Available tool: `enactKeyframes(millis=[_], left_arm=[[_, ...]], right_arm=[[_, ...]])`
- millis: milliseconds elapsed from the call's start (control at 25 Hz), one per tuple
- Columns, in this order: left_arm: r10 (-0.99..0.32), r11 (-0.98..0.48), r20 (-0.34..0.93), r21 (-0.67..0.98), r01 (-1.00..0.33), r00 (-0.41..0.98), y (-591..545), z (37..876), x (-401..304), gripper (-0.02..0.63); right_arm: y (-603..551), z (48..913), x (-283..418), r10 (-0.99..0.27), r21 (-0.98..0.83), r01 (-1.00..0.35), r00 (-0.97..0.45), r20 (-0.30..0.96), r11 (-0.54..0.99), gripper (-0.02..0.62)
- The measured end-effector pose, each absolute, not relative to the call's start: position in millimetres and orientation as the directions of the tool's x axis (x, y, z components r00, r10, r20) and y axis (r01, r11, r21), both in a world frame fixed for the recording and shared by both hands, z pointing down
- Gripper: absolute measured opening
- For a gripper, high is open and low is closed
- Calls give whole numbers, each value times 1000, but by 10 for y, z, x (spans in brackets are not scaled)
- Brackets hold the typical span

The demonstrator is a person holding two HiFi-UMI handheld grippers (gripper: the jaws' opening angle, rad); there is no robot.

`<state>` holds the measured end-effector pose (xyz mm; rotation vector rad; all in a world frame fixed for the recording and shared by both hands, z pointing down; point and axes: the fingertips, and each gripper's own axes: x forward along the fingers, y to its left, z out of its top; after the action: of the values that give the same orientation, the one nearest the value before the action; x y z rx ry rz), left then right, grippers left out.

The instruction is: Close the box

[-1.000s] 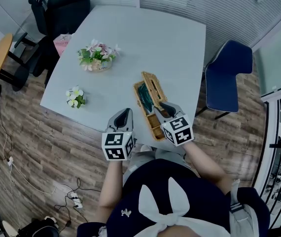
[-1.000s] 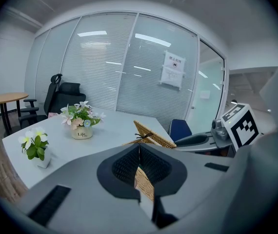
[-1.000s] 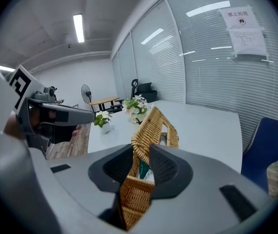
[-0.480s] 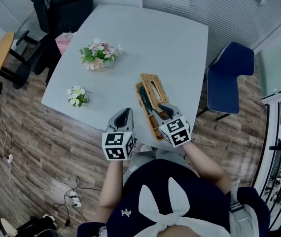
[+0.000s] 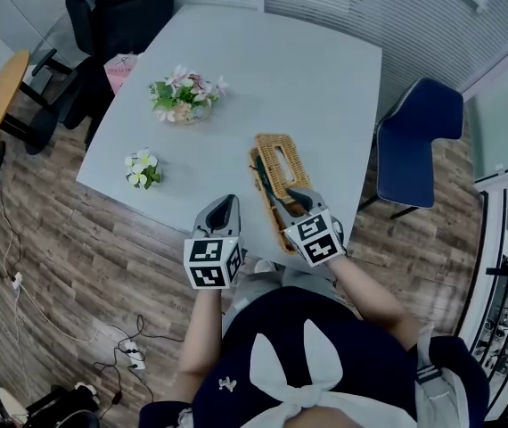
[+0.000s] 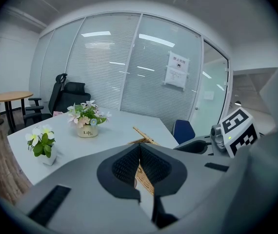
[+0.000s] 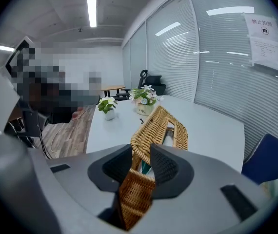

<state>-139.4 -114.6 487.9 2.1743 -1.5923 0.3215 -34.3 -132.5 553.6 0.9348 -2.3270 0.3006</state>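
Wicker lid lower, box lengthwise away.

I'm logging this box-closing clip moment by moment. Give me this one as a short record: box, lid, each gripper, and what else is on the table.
box: wicker, at the table's near edge
lid: tilted up, not yet down on the box
right gripper: jaws shut on the lid's edge
left gripper: jaws shut, empty, beside the box, apart from it
table: white
also on table: large flower pot, small flower pot
task: not done
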Motion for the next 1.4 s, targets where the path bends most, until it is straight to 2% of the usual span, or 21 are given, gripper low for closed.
enactKeyframes(millis=[1000,1280,1400], left_arm=[[-850,-221,441,200,-955,289,-1018,4958,-1532,23],[-850,-220,441,200,-955,288,-1026,4971,-1555,23],[-850,-222,439,202,-954,291,-1032,4958,-1555,22]], right_arm=[[-1227,5935,-508,-489,87,-639,-486,724,764,132],[-1241,6030,-525,-459,5,-669,-504,732,743,125],[-1229,6024,-544,-436,-32,-667,-522,733,744,149]])
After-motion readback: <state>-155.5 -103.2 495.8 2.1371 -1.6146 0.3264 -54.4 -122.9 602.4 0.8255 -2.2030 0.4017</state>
